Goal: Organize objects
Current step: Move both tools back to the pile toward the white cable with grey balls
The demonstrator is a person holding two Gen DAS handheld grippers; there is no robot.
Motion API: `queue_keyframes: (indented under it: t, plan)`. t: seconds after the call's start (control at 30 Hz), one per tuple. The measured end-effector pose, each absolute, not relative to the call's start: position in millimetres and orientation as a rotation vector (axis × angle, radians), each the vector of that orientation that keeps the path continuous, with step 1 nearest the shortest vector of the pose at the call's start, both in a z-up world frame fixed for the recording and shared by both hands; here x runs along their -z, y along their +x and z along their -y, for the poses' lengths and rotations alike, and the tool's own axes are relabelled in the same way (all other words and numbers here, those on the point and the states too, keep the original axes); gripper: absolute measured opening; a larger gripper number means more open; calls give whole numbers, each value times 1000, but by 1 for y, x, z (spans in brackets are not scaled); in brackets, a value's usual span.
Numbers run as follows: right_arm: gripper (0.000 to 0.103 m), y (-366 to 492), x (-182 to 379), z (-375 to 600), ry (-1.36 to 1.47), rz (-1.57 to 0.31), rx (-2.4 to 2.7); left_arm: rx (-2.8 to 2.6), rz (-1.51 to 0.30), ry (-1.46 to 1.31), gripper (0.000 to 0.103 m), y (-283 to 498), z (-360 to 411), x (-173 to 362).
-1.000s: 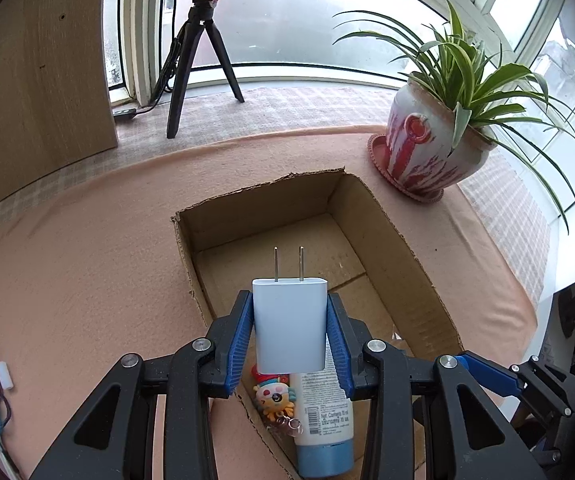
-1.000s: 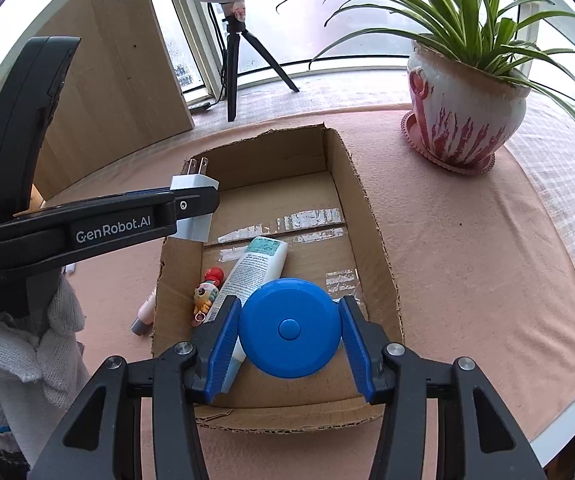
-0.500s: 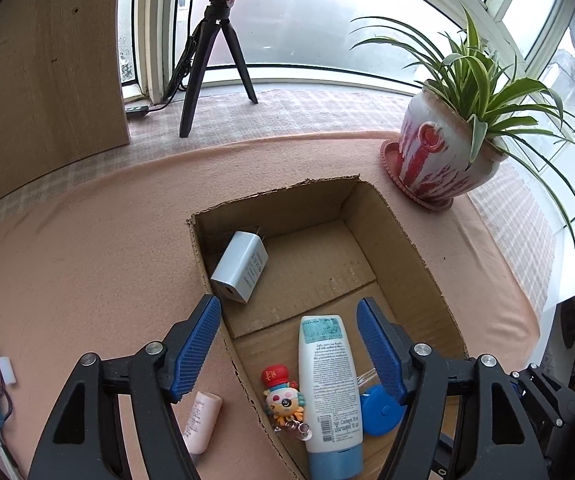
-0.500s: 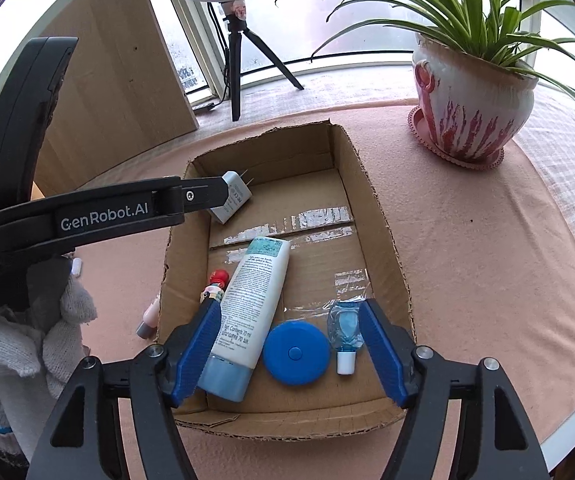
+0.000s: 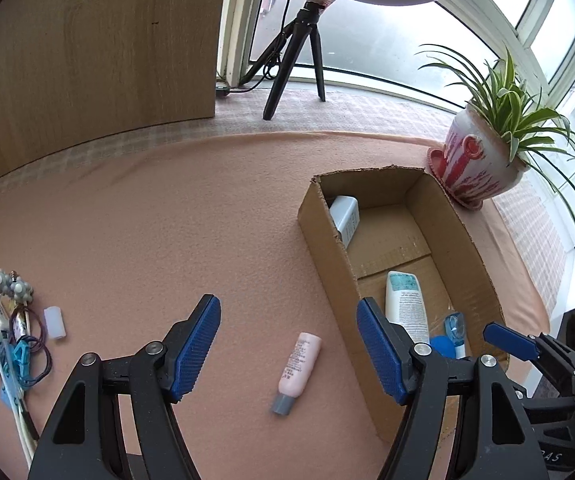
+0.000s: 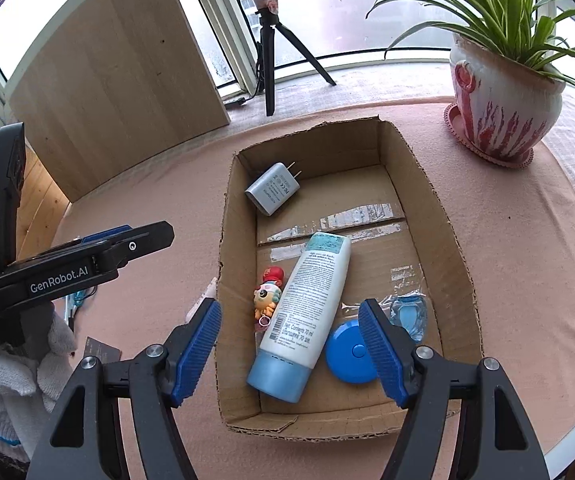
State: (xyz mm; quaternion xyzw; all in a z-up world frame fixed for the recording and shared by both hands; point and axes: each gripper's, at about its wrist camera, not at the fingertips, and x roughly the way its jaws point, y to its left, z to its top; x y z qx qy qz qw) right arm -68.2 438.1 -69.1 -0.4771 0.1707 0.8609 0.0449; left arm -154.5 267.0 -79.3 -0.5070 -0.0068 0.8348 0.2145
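Between your left hand-held gripper's (image 5: 289, 354) spread, empty jaws lies the pink bottle (image 5: 298, 365) on the counter (image 5: 167, 220), just left of the cardboard box (image 5: 329, 264). Your right hand-held gripper (image 6: 289, 354) hangs open over the box's near end. Next pick is likely this bottle: lower and straddle it.

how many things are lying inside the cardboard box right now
5: a charger at the far left corner, a lotion tube along the middle, a toy figure left of it, a blue round case and a clear packet near right. Smaller items may be hidden.
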Motion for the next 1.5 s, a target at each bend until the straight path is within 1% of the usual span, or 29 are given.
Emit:
queue_keyframes:
  t: [0.3,0.5,0.73,0.87,1.0,1.07,1.13,1.2,1.27,1.3,1.37,1.5]
  plan:
    - [68,-88,71,-390,-1519,-504,-2681,-2403,82,-1447,74,-142,-167,81]
    - [68,-100,77,-358,-1582,-497,-2694,-2445,131,-1503,74,-134,-106,93]
    - [68,-111,98,-332,-1676,-539,-2634,-2452,170,-1568,74,-126,-55,112]
    - [68,-115,108,-327,-1704,-558,-2586,-2458,162,-1608,74,-121,-33,126]
    - [68,-115,113,-323,-1712,-587,-2564,-2501,192,-1622,73,-124,-9,133]
    - [68,-115,112,-320,-1709,-583,-2566,-2531,205,-1618,66,-127,-1,133]
    - [68,-115,111,-317,-1705,-577,-2571,-2543,198,-1615,65,-134,2,133]
    - [68,-114,110,-314,-1703,-577,-2570,-2534,200,-1631,59,-142,5,138]
    - [68,-114,109,-313,-1701,-579,-2572,-2504,218,-1662,43,-148,7,146]
    - [68,-113,109,-312,-1699,-578,-2573,-2499,223,-1670,43,-148,8,149]
    - [68,-112,107,-311,-1693,-571,-2577,-2479,234,-1668,36,-149,8,155]
    - [68,-110,103,-310,-1678,-549,-2581,-2406,283,-1677,32,-143,-1,163]
